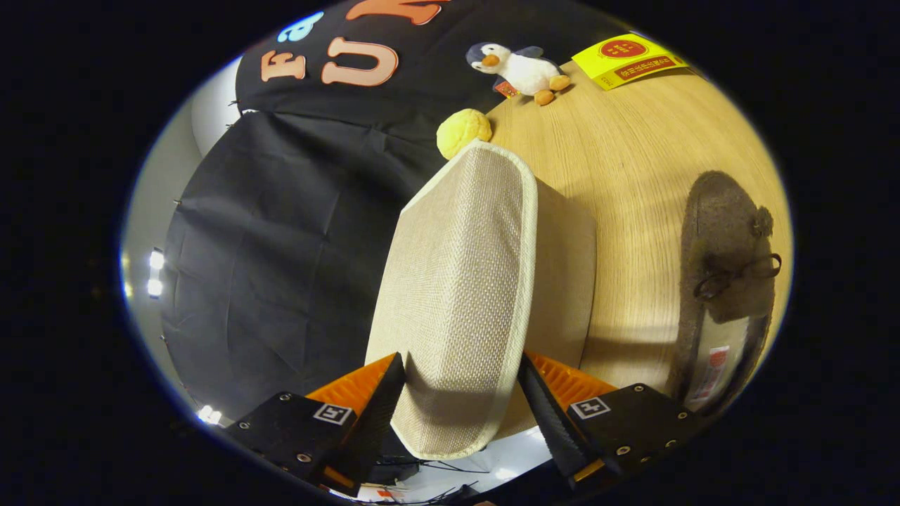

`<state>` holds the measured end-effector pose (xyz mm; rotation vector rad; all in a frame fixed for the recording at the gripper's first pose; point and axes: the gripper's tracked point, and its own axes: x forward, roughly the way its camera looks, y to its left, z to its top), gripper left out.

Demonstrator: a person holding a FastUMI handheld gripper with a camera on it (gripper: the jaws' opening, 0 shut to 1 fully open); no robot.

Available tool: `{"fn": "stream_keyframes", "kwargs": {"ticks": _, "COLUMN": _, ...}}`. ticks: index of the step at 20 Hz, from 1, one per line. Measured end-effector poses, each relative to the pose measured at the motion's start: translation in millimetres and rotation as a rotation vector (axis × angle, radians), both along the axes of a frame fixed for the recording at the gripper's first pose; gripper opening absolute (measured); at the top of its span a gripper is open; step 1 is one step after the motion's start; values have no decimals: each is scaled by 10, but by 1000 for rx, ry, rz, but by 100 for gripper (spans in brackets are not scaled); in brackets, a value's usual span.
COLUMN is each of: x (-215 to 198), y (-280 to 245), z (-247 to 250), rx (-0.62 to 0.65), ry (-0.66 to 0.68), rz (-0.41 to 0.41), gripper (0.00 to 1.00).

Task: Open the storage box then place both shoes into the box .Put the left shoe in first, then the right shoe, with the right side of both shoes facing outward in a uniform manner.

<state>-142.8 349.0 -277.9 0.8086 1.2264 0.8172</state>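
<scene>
Between the fingers (408,400): beige box lid (457,295), pinched on both sides by gripper (460,407). Off to the right, brown fuzzy shoe (728,260) on wooden table (633,161).

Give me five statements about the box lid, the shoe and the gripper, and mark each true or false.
1. The gripper has both fingers on the beige woven lid. True.
2. A brown shoe lies on the wooden table. True.
3. The shoe is between the fingers. False: it lies off to one side, apart.
4. A toy penguin sits beyond the lid. True.
5. The yellow ball rests on the shoe. False: it lies beyond the lid.
</scene>
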Motion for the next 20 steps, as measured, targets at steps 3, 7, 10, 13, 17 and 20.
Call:
{"fn": "stream_keyframes", "kwargs": {"ticks": 3, "x": 16, "y": -23, "z": 129, "rx": 15, "ry": -27, "rz": -1, "gripper": 94}}
{"fn": "stream_keyframes", "kwargs": {"ticks": 7, "x": 28, "y": -83, "z": 445, "rx": 62, "ry": -60, "rz": 3, "gripper": 85}}
{"fn": "stream_keyframes", "kwargs": {"ticks": 10, "x": 69, "y": -99, "z": 801, "rx": 120, "ry": -91, "rz": -6, "gripper": 78}}
{"fn": "stream_keyframes", "kwargs": {"ticks": 13, "x": 107, "y": -9, "z": 1233, "rx": 195, "ry": -135, "rz": -5, "gripper": 70}}
{"fn": "stream_keyframes", "kwargs": {"ticks": 17, "x": 152, "y": 155, "z": 1707, "rx": 216, "ry": -244, "rz": 2, "gripper": 45}}
{"fn": "stream_keyframes", "kwargs": {"ticks": 20, "x": 147, "y": 360, "z": 1903, "rx": 199, "ry": -320, "rz": 31, "gripper": 33}}
